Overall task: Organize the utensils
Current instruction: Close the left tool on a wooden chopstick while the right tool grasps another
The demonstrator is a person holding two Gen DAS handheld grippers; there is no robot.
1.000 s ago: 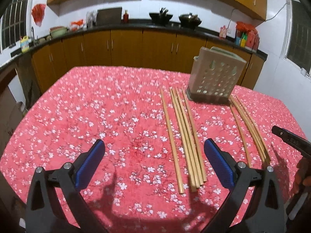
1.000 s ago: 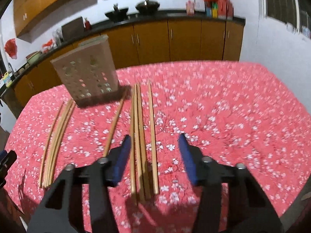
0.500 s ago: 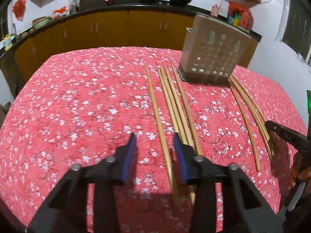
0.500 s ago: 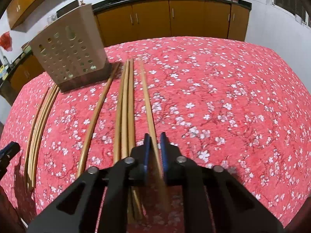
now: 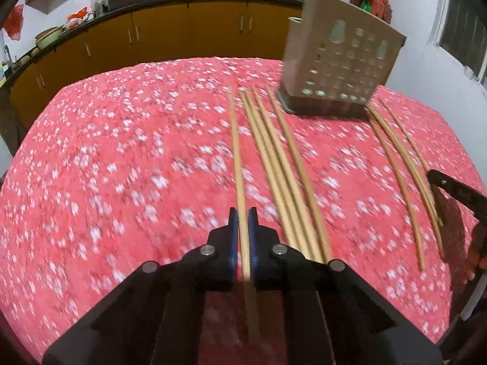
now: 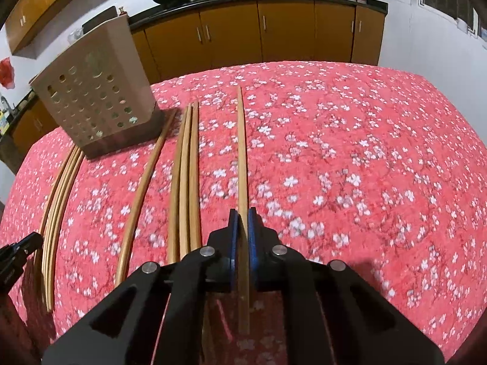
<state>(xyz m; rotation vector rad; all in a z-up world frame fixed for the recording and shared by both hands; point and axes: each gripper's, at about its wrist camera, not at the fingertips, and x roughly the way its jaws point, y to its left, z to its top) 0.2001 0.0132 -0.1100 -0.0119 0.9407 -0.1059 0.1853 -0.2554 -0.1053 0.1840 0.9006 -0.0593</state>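
Long wooden chopsticks lie in two groups on a red flowered tablecloth (image 5: 121, 167), either side of a beige perforated utensil holder (image 5: 338, 64). My left gripper (image 5: 242, 216) is shut on the near part of the leftmost chopstick (image 5: 236, 152), beside several loose chopsticks (image 5: 274, 164). In the right wrist view, my right gripper (image 6: 242, 217) is shut on the rightmost chopstick (image 6: 242, 152), with more chopsticks (image 6: 185, 167) to its left. The holder (image 6: 94, 100) stands upright at the far left there. The held sticks' near ends pass under the gripper bodies.
Another chopstick bundle (image 5: 404, 164) lies right of the holder, next to the right gripper's black tip (image 5: 450, 187). The left gripper's tip (image 6: 18, 249) shows beside a curved bundle (image 6: 57, 188). Brown cabinets (image 6: 274, 33) and a dark counter with pans run behind the table.
Both grippers dropped toward the cloth and went from open to shut. Each one now pinches a single chopstick that earlier lay free between or beside its fingers.
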